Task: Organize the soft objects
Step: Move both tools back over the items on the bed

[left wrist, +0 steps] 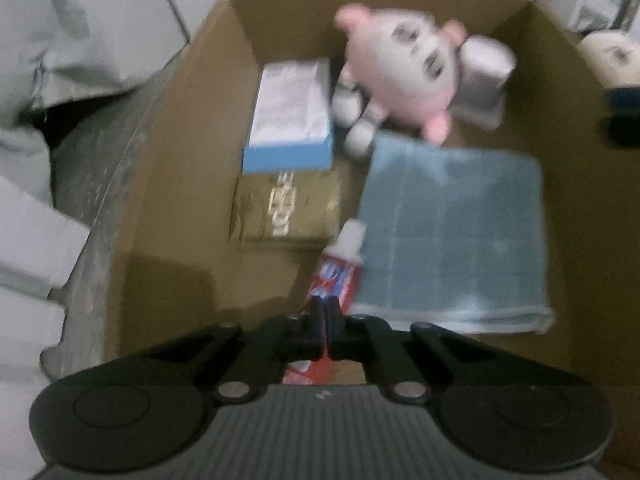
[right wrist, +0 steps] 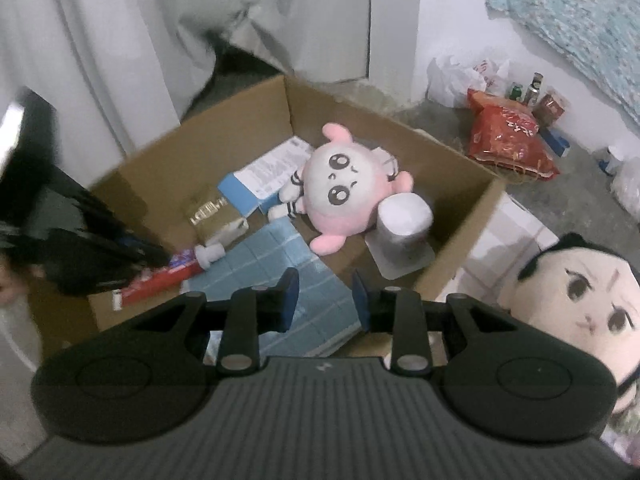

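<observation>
- Your left tool is closed on the tail end of the toothpaste tube, held low inside the cardboard box; the tube's white cap points away from the tool, toward the middle of the box.
- Your right tool hangs empty with its jaws apart, above the near edge of the box and over the blue towel.
- Already in the box, ahead of both tools: the pink plush, the blue towel just in front of the right tool, and a grey soft block touching the plush on its right.
- Hard things share the box too: a blue-and-white carton and a brown packet, both ahead and left of the left tool.
- Still outside, to the right of your right tool and beside the box wall, sits the black-haired doll.
- I judge the job roughly two-thirds done: the doll is left to place, and the toothpaste, not being soft, looks like it is on its way out, though the blur leaves that unsure.
</observation>
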`<state>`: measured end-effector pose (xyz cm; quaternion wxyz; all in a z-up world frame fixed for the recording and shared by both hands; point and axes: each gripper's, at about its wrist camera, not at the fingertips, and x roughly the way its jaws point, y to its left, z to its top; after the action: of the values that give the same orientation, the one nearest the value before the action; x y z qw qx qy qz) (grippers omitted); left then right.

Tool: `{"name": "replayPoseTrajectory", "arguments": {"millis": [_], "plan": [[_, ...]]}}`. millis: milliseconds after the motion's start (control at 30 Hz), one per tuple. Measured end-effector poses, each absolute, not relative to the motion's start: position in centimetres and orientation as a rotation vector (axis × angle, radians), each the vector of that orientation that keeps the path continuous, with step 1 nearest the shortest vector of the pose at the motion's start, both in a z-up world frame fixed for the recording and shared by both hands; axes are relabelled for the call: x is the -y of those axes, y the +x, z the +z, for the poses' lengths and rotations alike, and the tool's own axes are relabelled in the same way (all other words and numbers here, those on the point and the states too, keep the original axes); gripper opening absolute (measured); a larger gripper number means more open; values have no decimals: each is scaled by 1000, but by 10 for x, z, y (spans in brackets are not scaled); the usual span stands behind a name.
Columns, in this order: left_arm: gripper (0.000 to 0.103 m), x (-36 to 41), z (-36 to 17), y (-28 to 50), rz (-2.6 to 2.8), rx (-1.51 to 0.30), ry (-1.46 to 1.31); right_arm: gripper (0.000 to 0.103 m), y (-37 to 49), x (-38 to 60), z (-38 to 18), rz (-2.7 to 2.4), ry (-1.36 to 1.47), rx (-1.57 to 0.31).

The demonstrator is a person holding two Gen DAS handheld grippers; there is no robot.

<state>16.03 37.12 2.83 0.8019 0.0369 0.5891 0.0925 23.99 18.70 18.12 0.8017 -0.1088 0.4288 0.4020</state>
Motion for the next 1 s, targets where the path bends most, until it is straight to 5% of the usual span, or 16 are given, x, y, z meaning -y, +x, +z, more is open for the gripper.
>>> {"name": "replayPoseTrajectory", "arguments": {"millis": [300, 633, 733, 1000], "plan": [[15, -346, 81, 128, 198, -1132, 41, 30, 211, -109, 212, 846, -47, -857], [44, -197, 146, 61, -82, -858, 179, 43, 149, 63, 222, 711, 209, -747], [47, -150, 140, 63, -194, -843, 200, 44, 132, 112, 210, 577, 185, -692], [82, -29, 88, 107, -375, -764, 314, 48, 132, 212, 165, 419, 344, -705]]}}
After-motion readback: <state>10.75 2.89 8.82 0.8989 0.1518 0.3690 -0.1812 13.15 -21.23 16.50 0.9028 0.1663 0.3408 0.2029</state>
